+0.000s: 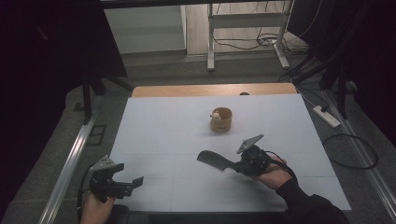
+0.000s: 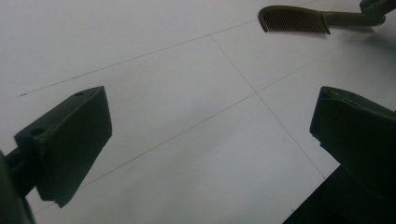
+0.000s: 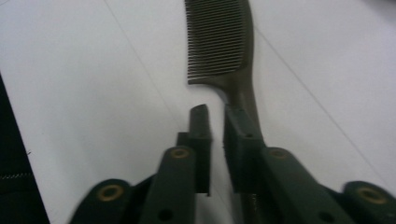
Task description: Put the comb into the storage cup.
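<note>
Your right gripper [image 3: 215, 126] has its jaws a narrow gap apart with the comb [image 3: 224, 46] handle lying against one pad rather than clamped, low over the table [image 1: 154, 126], so lifting now risks it slipping, while your left gripper [image 2: 210, 135] idles wide open.

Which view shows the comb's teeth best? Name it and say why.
The right gripper view: the comb lies close ahead, each tooth distinct, its handle running down beside the right gripper. The left gripper view shows the comb small at the top edge, teeth as fine lines. The high view shows the comb as a dark shape only.
</note>
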